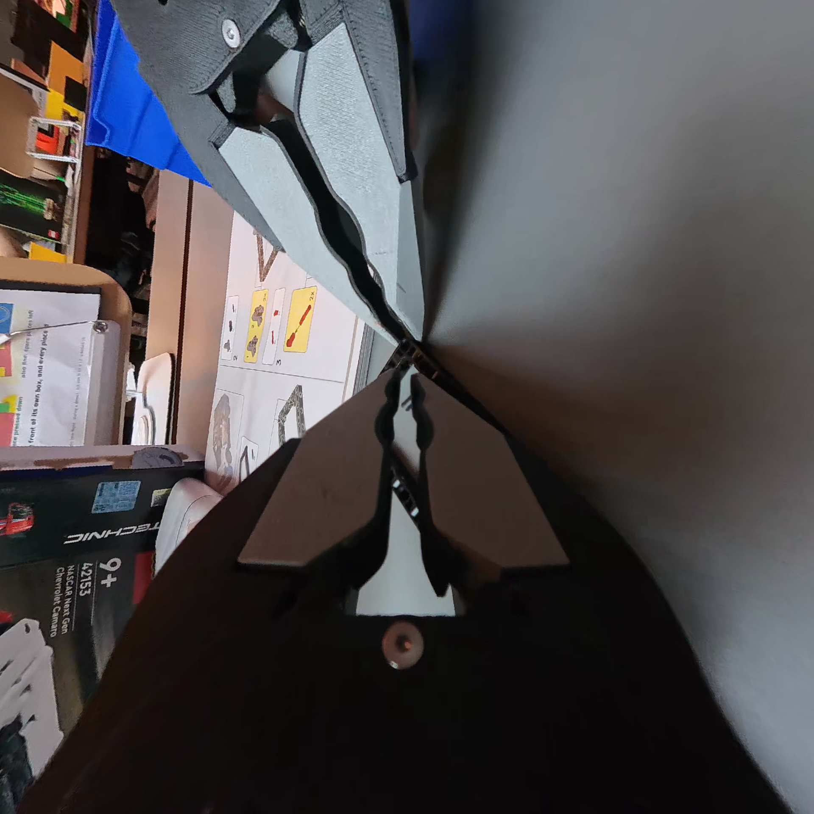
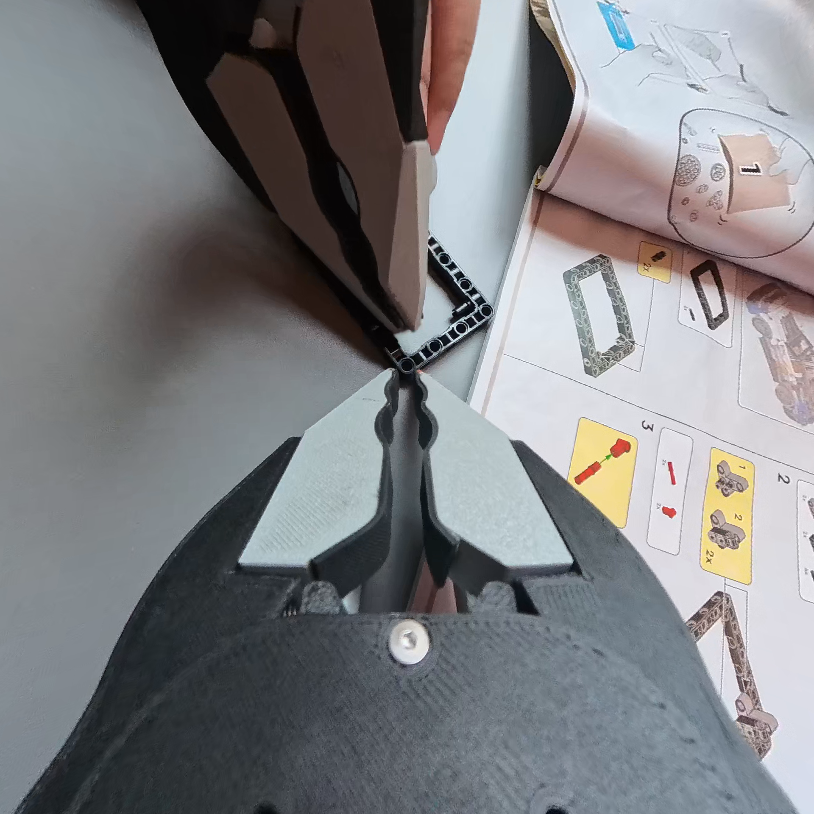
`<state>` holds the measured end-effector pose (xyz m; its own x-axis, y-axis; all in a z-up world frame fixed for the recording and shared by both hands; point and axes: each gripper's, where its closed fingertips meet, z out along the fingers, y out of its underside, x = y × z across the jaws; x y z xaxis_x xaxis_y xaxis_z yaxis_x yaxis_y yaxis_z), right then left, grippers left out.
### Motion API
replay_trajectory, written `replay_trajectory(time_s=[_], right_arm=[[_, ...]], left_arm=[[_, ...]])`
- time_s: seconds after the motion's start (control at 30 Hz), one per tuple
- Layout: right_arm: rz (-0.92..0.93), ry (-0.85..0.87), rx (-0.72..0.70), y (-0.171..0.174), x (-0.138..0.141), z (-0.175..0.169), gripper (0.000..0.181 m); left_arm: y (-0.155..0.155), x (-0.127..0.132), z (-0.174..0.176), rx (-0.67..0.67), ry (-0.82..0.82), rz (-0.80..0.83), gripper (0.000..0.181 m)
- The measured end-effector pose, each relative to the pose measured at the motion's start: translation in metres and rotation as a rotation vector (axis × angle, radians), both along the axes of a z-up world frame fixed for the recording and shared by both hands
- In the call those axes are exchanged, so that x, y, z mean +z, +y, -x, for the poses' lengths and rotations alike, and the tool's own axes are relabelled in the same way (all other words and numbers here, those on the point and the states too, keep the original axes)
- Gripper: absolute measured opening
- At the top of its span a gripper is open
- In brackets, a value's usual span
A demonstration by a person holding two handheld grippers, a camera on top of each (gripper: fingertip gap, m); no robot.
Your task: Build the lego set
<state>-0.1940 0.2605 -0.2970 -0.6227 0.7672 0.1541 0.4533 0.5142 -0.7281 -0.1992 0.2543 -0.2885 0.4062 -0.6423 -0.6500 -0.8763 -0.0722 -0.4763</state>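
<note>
A black, hole-studded lego frame [image 2: 445,308] is laid flat on the smooth grey tabletop [image 2: 132,220], just beside the glossy open instruction booklet [image 2: 660,396]. Its far edge is clamped by the left claw [image 2: 403,323]. The ridged grey right claw [image 2: 406,374] is held slightly apart at the frame's near corner, gripping nothing.
</note>
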Motion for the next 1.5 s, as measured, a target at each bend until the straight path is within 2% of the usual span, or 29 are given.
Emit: replay_trajectory(time_s=[0.27,0.4,0.6,0.7,0.73,0.87,1.07,1.23,1.5], right_arm=[[-0.003,0.002,-0.005,0.001,0.0,0.0,0.003],[0.012,-0.006,-0.012,0.001,0.001,-0.004,0.011],[0.058,-0.019,-0.024,0.0,0.003,-0.004,0.02],[0.104,-0.001,-0.033,-0.002,0.01,-0.005,0.022],[0.129,0.01,-0.036,-0.003,0.014,-0.006,0.022],[0.23,0.055,-0.046,-0.004,0.029,-0.01,0.023],[0.249,0.046,-0.07,0.001,0.029,-0.013,0.023],[0.239,0.034,-0.052,-0.003,0.027,-0.014,0.023],[0.268,0.044,-0.025,-0.009,0.032,-0.015,0.023]], left_arm=[[-0.002,0.012,0.011,0.035,-0.051,0.0,0.002],[-0.008,0.012,0.017,0.041,-0.083,0.095,0.0],[-0.007,0.002,0.016,-0.004,-0.077,0.241,0.008],[-0.006,-0.008,0.013,-0.028,-0.029,0.284,0.005],[-0.004,-0.009,0.012,-0.024,-0.022,0.281,0.0],[-0.002,-0.009,0.01,-0.028,-0.03,0.305,0.0],[-0.001,-0.007,0.014,-0.001,-0.028,0.301,0.007],[-0.006,-0.003,0.009,-0.116,0.093,0.266,0.009],[-0.008,0.001,0.008,-0.345,0.321,0.347,0.01]])
